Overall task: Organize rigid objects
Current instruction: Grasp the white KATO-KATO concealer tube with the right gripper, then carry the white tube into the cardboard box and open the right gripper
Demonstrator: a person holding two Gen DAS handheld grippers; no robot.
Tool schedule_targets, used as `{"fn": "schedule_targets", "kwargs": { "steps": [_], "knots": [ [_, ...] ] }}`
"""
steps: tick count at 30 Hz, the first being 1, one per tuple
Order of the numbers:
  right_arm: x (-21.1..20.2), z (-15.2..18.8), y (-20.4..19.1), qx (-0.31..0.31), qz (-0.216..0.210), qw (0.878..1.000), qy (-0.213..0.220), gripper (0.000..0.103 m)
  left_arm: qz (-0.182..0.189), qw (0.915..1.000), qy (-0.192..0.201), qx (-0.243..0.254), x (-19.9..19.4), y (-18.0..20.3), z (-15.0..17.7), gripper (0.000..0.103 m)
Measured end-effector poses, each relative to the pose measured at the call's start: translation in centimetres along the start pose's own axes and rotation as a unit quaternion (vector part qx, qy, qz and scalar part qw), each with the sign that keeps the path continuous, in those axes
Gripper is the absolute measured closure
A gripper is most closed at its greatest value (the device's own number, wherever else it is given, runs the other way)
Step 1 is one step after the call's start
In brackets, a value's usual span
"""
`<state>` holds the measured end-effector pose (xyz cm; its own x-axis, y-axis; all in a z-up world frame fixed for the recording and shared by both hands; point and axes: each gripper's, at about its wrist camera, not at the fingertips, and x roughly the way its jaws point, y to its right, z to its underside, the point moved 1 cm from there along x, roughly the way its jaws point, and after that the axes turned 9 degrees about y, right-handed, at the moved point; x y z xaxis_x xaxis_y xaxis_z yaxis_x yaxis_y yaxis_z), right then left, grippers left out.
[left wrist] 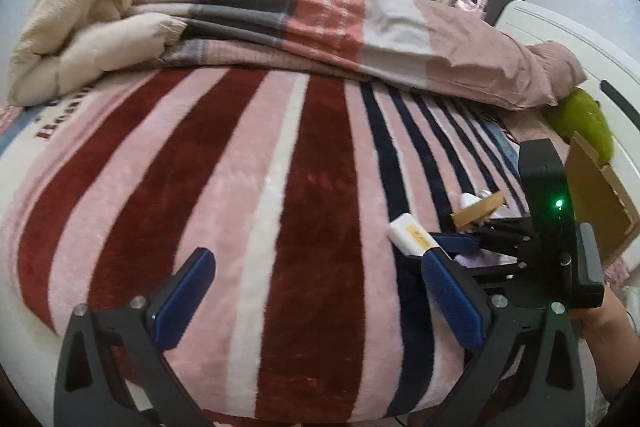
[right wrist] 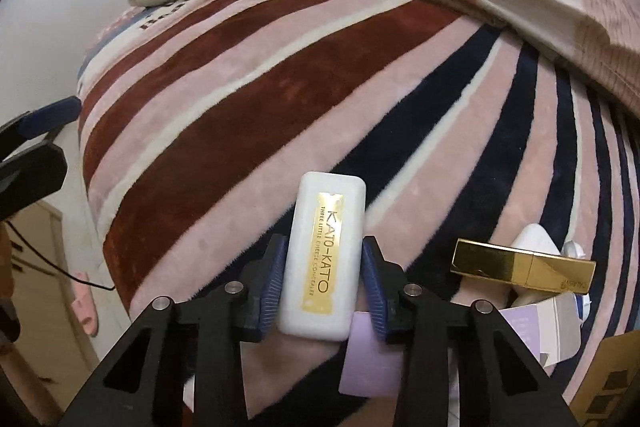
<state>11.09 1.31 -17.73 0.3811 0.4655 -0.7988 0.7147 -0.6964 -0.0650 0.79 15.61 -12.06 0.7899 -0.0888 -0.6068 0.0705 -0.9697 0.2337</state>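
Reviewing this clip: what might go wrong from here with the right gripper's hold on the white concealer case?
1. The right gripper pinches only the lower part of the white concealer case; the smooth case might pivot or slip.
2. The gold box lies tilted on the clutter beside it; a sideways lift could knock it off.
3. The lilac box underneath may shift.

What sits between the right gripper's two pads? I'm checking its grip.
The white concealer case, its sides against both blue pads of the right gripper; the right wrist view shows this.
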Motion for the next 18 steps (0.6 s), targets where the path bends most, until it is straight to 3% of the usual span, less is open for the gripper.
{"fn": "schedule_targets", "kwargs": {
  "steps": [6,12,15,17,18],
  "knots": [
    [-2.4,-0.7,-1.7,-0.026,-0.028,0.999,0.038,0.071,0.040,0.9990,-0.011,0.015,0.4,0.7,-1.6,0.001],
    [-8.2,-2.8,-3.4,-0.053,-0.049,0.991,0.116,0.071,0.148,0.9886,0.004,0.026,-1.2,4.0,-5.5,0.015],
    [-11.9,-3.5,-3.4,-0.062,-0.050,0.985,0.155,0.071,0.172,0.9837,0.014,0.052,-2.1,6.6,-7.3,0.034],
    [-14.5,-3.7,-2.8,-0.060,-0.052,0.981,0.177,0.072,0.201,0.9773,0.017,0.065,-2.5,8.9,-8.4,0.058],
    [-15.4,-3.9,-2.5,-0.058,-0.051,0.980,0.184,0.071,0.214,0.9740,0.019,0.071,-2.5,10.2,-8.9,0.061]
  ]
}}
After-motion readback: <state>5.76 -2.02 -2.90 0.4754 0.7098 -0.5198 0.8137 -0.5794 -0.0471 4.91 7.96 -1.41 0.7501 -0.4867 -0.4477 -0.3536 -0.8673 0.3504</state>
